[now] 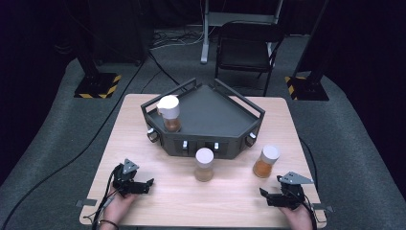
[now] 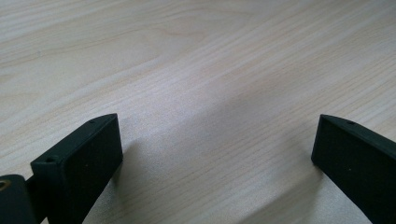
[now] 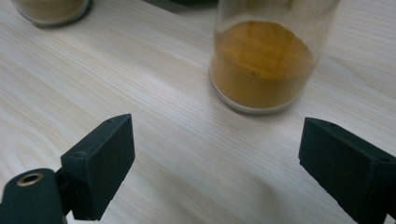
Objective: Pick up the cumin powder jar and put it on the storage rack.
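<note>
The right gripper (image 3: 215, 154) sits at the lower right of the high view, jaws apart with bare table (image 3: 116, 84) between them. The orange-powder jar (image 3: 266, 60) stands just ahead of it, untouched. The left gripper (image 2: 217, 149), at lower left, also has its jaws apart.

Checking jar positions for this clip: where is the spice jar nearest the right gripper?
In the high view the right-hand spice jar stands upright on the wooden table, just ahead of the right gripper and right of the middle jar.
</note>
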A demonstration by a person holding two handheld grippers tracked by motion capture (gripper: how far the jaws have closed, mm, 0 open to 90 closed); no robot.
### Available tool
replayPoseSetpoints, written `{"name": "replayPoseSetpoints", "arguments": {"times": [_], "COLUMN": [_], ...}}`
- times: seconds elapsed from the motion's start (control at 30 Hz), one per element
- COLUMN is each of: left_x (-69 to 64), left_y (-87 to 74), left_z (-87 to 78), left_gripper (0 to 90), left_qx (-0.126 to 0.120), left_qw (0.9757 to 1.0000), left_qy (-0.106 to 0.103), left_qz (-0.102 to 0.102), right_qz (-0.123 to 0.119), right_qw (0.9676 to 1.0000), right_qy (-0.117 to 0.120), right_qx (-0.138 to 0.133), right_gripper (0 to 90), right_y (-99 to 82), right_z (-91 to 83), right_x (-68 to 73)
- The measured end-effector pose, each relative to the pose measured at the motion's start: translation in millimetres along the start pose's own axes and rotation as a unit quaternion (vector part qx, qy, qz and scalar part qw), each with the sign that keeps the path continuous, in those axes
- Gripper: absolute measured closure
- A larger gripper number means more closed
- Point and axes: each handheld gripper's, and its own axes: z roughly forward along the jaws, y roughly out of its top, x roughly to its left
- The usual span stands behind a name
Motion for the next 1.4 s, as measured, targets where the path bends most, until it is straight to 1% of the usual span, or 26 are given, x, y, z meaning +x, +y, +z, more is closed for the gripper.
{"name": "replayPoseSetpoints", "arguments": {"times": [0.1,0.17,0.4,0.7,0.73,0.87,1.13,1.4], "left_x": [0.0,0.0,0.0,0.4,0.4,0.3,0.4,0.3], "left_y": [0.0,0.0,0.0,0.4,0.4,0.5,0.5,0.5], "left_z": [0.0,0.0,0.0,-0.1,0.0,0.0,0.0,0.0], "left_gripper": [1.4,1.4,1.4,1.3,1.3,1.2,1.2,1.2], "left_qx": [0.0,0.0,0.0,0.001,0.001,0.001,0.001,0.001], "left_qw": [1.0,1.0,1.0,1.0,1.0,1.0,1.0,1.0], "left_qy": [0.0,0.0,0.0,0.0,0.0,0.0,0.0,0.0], "left_qz": [0.0,0.0,0.0,0.001,0.001,0.001,0.002,0.002], "right_qz": [0.001,-0.003,-0.019,-0.022,-0.025,-0.023,-0.031,-0.034], "right_qw": [0.9999,0.9999,0.9995,0.9989,0.9988,0.9985,0.9974,0.9963], "right_qy": [0.007,0.01,0.026,0.039,0.04,0.046,0.061,0.075], "right_qx": [-0.009,-0.012,-0.005,-0.015,-0.016,-0.02,-0.022,-0.024], "right_gripper": [10.0,10.1,10.2,10.5,10.4,10.4,10.3,10.4], "right_y": [1.6,4.2,14.4,19.4,21.1,23.2,32.1,40.9], "right_z": [0.3,1.4,8.3,10.5,11.2,13.3,22.2,31.9], "right_x": [4.0,7.6,17.4,23.0,24.8,26.2,31.3,35.8]}}
